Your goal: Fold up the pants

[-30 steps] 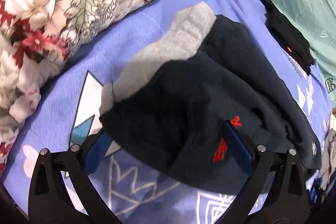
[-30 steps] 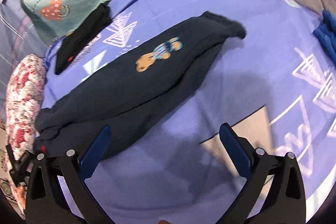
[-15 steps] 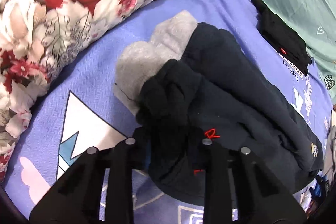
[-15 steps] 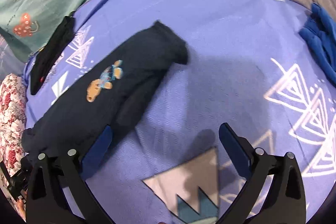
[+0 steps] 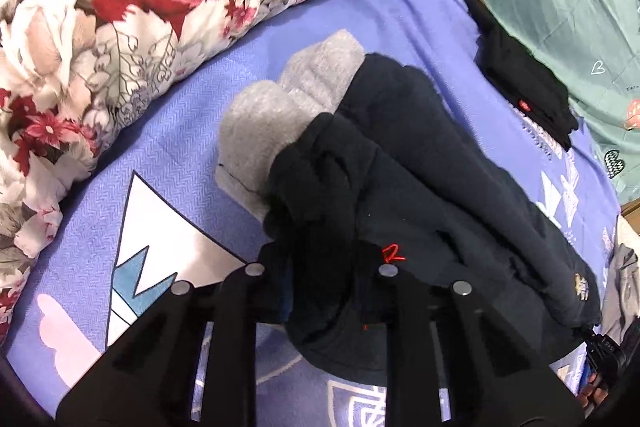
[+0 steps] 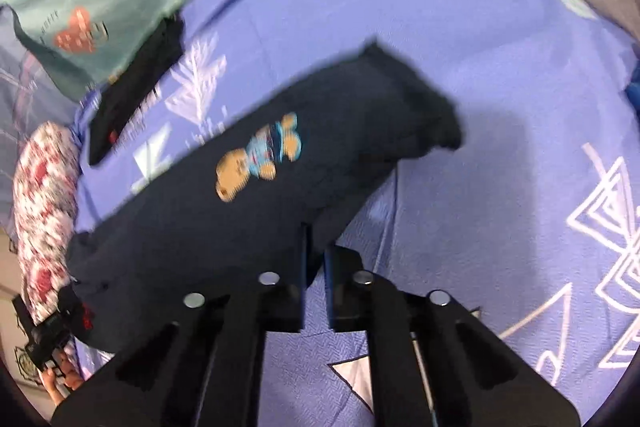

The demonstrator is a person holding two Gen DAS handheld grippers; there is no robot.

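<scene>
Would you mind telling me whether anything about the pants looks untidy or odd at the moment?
Yes: at the waist end of the navy pants, the grey lining is turned outward, and the fabric is bunched where the left gripper pinches it. The leg end with the bear print lies flatter.

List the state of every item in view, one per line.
Navy pants: folded lengthwise, flat on the blue bedsheet, grey lining turned out at one end.
Left tongs: shut on the pants' bunched end.
Right tongs: shut on the pants' side edge.
Black garment: folded, lying apart.
Floral quilt: rolled.
</scene>
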